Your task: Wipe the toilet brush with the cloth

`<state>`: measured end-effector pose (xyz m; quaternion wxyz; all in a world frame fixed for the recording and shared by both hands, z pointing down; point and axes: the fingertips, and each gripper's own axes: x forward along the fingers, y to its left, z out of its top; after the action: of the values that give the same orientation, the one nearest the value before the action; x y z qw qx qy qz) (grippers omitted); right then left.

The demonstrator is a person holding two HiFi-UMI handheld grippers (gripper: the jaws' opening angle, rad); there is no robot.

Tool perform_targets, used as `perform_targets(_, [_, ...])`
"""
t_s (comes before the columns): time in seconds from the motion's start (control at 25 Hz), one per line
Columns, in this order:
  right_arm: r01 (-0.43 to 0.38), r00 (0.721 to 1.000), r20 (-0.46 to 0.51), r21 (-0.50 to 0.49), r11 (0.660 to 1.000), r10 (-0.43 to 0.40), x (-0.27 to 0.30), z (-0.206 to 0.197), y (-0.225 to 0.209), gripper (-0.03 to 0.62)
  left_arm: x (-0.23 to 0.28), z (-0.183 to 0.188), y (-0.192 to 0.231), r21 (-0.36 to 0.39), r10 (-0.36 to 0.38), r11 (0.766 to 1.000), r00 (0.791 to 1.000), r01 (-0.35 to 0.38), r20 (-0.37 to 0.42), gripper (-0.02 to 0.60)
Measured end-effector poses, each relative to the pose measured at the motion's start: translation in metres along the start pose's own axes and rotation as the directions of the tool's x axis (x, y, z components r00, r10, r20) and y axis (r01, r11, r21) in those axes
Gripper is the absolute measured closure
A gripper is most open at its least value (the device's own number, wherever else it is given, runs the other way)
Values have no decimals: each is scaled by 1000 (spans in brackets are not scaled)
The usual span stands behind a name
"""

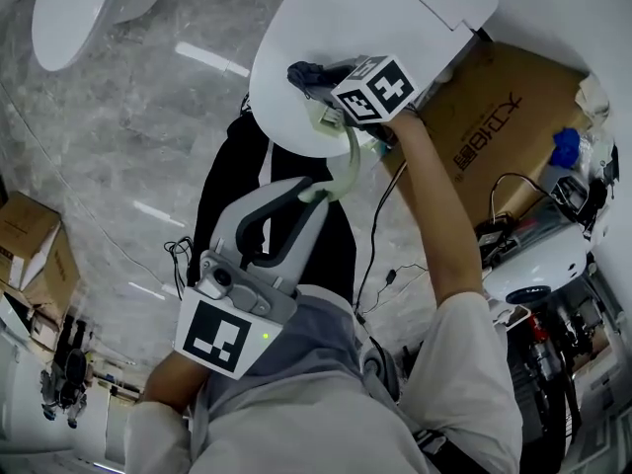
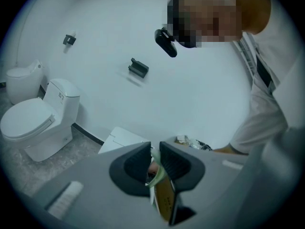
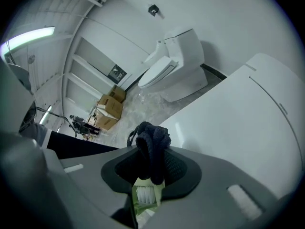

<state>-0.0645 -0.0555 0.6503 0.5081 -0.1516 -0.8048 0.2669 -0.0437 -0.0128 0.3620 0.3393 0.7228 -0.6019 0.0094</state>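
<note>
Two claws above glossy white toilet lid [image 1: 296, 28]: left claw [image 2: 155, 152] clamps one curved pale-green toilet brush [image 1: 351, 161]; right claw [image 3: 151, 171] pinches one dark woolly cloth [image 3: 152, 142] against white bristles [image 3: 143, 194].

Grey marble-look tile floor [image 1: 118, 126], glossy, light streaks on it. White toilet [image 1: 326, 28], lid down, stands on it at top centre of the head view; second white toilet [image 1: 69, 13] well apart at top left. Big printed cardboard box [image 1: 504, 117] just beside the first toilet on its right. Smaller cardboard boxes [image 1: 30, 245] at the left edge. Black cables [image 1: 380, 255] trail over the floor near a round white device [image 1: 538, 265]
</note>
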Motion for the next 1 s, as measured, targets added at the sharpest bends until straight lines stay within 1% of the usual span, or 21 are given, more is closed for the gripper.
perform_targets(0.12, [-3,999,-33,-53,999,1,3,-2,2,500,4,5,1,6,12,1000,1000,-12,24,581])
perform_targets(0.2, [-1,998,-55,-85,996,-3,3,-3,2,500,7,7,2,-9,21,1000,999,-20,33,581])
perform_targets(0.32, [2,997,-75,-119,993,-11,7,-5,5,500,6,5,2,-17,32,999,999,-32,25,581])
perform_targets(0.4, [5,997,-77,-120,993,-14,8,-6,5,500,5,5,1,-16,36,999,999,-36,19,581])
perform_targets(0.56, [29,998,-58,-92,995,-34,9,-7,1,500,1,3,-1,-10,43,999,999,-43,2,581])
perform_targets(0.76, [53,999,-2,-16,998,-53,9,-7,-11,500,1,1,-1,-12,39,999,999,-39,-11,581])
perform_targets(0.88, [75,997,16,29,997,-75,6,-9,-19,500,3,2,-1,-39,32,999,999,-32,-13,581])
perform_targets(1.0, [100,994,32,59,993,-102,4,-9,-24,500,6,10,3,-65,28,998,1000,-27,13,581])
